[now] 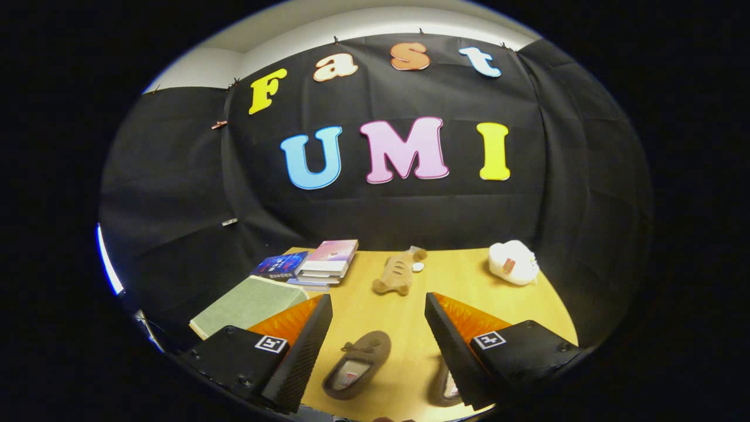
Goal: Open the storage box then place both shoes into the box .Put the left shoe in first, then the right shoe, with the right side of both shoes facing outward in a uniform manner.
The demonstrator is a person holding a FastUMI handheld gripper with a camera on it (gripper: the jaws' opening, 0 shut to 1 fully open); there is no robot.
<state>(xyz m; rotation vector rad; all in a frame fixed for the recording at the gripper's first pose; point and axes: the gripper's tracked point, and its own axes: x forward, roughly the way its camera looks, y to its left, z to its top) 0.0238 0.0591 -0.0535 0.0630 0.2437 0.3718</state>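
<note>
Two brown slipper-like shoes lie on the wooden table [381, 316]. One shoe [357, 364] rests between my fingers, nearer the left finger, its toe pointing away. The other shoe [443, 387] is partly hidden behind the right finger [454, 351]. My gripper [378, 305] hovers above them, open wide, holding nothing. A flat grey-green storage box [249, 305] with its lid closed lies on the table beyond the left finger [302, 351].
A stack of books [328, 262] and a dark blue book [281, 265] sit behind the box. A tan plush toy [398, 272] lies mid-table beyond the fingers, and a white plush toy [513, 262] lies at the far right. Black cloth walls the booth.
</note>
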